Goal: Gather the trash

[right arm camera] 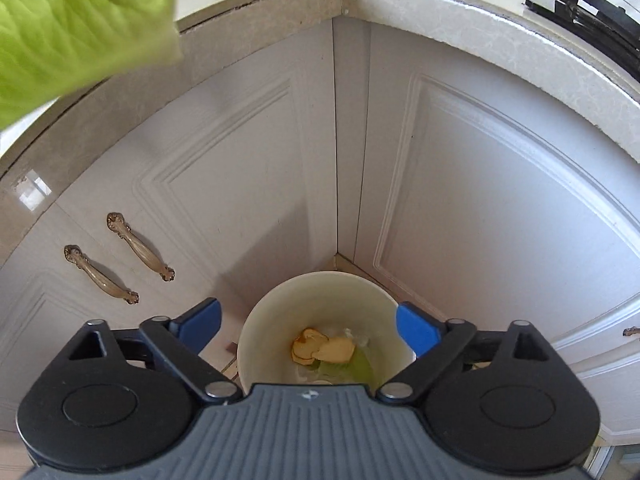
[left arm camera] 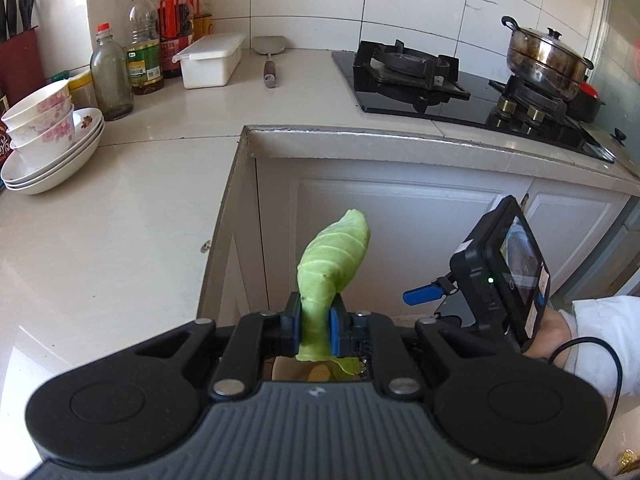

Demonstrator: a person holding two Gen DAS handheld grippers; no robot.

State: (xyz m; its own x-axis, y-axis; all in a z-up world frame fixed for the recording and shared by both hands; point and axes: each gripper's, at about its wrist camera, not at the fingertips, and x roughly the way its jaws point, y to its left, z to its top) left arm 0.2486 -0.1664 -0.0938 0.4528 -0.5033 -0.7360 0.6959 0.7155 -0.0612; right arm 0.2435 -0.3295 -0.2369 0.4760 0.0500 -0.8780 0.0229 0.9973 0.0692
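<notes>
A pale green cabbage leaf sticks up from my left gripper, whose blue pads are shut on its stem, out past the counter's corner. The same leaf fills the top left of the right wrist view. My right gripper stands open and empty, pointing down over a cream round bin on the floor in the cabinet corner. Yellow peel scraps and green leaf bits lie inside the bin. The right gripper's body and camera show at the right of the left wrist view, held by a hand.
White cabinet doors with two brass handles flank the bin. On the counter stand stacked bowls and plates, oil bottles, a white box and a spatula. A gas hob carries a steel pot.
</notes>
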